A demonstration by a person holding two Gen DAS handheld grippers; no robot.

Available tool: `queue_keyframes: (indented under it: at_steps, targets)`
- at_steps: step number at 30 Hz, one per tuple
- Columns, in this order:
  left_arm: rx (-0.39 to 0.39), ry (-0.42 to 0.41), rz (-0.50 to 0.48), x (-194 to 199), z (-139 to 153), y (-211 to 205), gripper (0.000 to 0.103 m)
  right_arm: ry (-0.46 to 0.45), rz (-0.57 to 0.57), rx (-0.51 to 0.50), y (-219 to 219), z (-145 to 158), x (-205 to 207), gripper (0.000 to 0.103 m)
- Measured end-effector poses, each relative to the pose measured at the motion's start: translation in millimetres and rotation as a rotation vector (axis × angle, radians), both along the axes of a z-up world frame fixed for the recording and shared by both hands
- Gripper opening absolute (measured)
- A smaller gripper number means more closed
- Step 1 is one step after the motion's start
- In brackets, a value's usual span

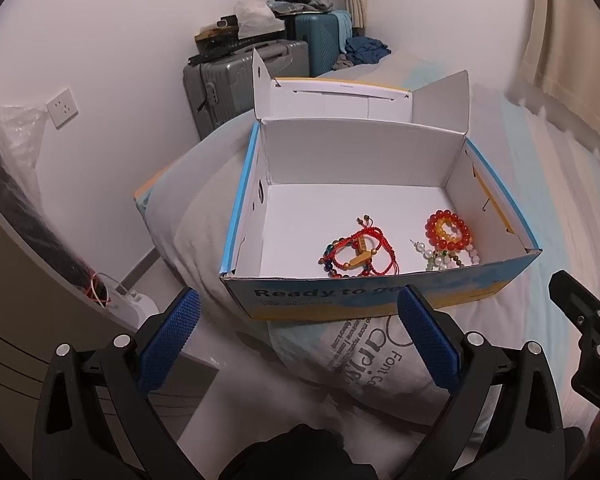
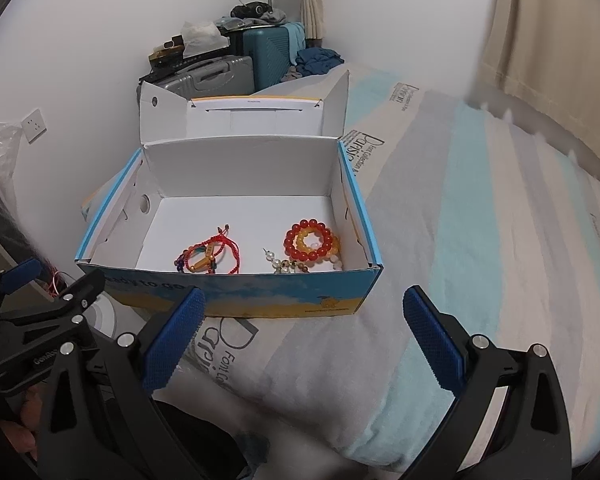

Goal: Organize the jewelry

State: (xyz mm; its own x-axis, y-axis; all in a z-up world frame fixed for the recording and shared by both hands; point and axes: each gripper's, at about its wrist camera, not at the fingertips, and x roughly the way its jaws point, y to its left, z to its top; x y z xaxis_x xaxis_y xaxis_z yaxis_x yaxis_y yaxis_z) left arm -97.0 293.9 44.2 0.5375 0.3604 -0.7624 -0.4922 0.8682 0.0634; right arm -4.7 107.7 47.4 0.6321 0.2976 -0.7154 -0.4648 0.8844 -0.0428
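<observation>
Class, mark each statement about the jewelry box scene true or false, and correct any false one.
1. The box has its lid open. True.
2. The red bead bracelet lies on the bed outside the box. False: it lies inside the box.
3. The left gripper holds a bracelet. False: it is open and holds nothing.
4. The red cord bracelets lie inside the box. True.
5. The right gripper is open. True.

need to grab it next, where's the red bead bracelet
In both views the red bead bracelet lies inside the open box, right front corner, atop the pale bead strand.
</observation>
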Motion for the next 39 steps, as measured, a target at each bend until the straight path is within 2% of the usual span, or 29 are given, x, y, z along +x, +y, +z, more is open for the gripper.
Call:
queue_keyframes:
  at_steps: [20,24,39]
  targets:
    - [-0.031,0.001,-0.018,2.2,2.0,-2.8,0.097,0.004,-0.004,0.003,0.1,-0.7,0.9,0.095]
    - [-0.057,-0.001,-0.032,3.4,2.3,-0.8,0.097,0.004,-0.002,0.003,0.6,-0.6,0.8,0.095]
    - [-0.029,-0.006,-0.046,4.3,3.1,-6.0,0.097,0.005,0.003,0.002,2.3,-2.3,-0.8,0.095]
